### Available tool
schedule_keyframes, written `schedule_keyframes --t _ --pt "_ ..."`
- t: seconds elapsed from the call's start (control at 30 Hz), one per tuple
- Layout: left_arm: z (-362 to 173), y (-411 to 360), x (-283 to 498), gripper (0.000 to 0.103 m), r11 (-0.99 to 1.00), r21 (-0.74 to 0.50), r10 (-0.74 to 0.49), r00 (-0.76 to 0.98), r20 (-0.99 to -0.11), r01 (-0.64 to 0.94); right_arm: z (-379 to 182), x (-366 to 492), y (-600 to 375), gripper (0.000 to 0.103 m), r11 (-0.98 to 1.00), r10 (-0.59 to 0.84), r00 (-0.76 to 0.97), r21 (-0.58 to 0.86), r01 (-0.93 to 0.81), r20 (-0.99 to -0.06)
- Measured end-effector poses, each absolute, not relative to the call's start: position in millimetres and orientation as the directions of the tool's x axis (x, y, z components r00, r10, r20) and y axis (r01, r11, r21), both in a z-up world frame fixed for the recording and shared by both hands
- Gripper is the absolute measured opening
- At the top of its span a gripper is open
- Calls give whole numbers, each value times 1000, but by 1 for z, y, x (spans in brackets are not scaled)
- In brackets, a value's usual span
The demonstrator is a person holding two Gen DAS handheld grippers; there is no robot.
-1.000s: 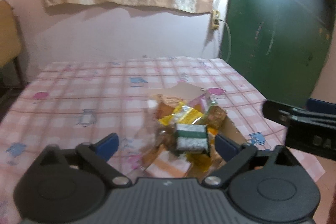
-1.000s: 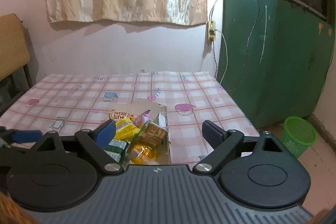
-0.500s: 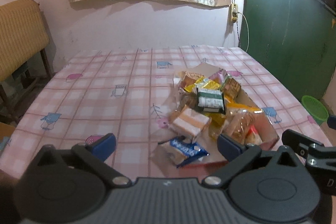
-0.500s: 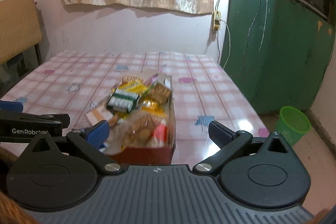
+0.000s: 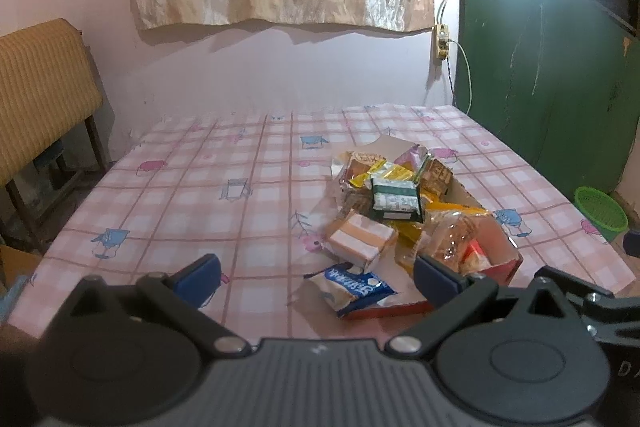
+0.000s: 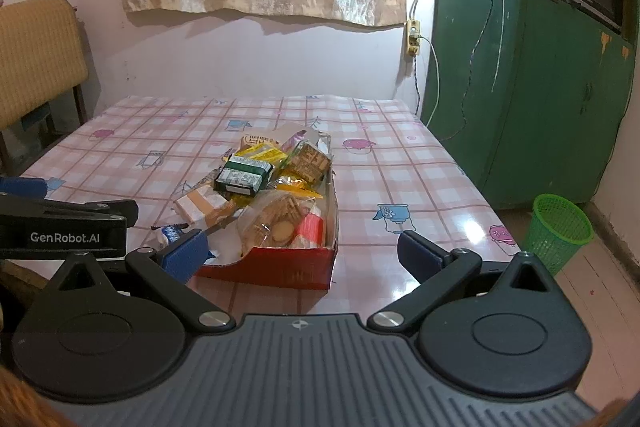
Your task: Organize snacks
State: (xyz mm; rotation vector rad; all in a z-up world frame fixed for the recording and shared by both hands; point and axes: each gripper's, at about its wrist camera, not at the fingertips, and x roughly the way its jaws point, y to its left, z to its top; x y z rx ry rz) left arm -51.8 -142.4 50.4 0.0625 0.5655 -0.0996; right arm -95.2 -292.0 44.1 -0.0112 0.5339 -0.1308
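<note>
Two grippers, both backed off from the red box (image 6: pixel 276 269) compared with a second ago; your view widens, so you are between picks, nothing carried. Your left gripper (image 5: pixel 316 277) stands wide and empty; your right gripper (image 6: pixel 300 253) is spread wide too, bare between the pads. One box, near the front edge of the checked table (image 6: pixel 400 187), heaped with snacks; roughly eight packets show, the heap hides the rest. Left of the box, two lie spilled: one orange-and-white pack (image 5: pixel 362 241), one blue-and-white packet (image 5: pixel 352 287). On top of the box's heap sits one green pack (image 6: pixel 242 179). Sorting has barely begun, I judge.
</note>
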Motion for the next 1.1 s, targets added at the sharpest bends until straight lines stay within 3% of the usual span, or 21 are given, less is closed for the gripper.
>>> schedule_keyframes --t 1.1 --pt "54 -142 -52 102 992 40 -82 835 -544 123 44 -100 -295 103 994 -108 853 -44 100 -510"
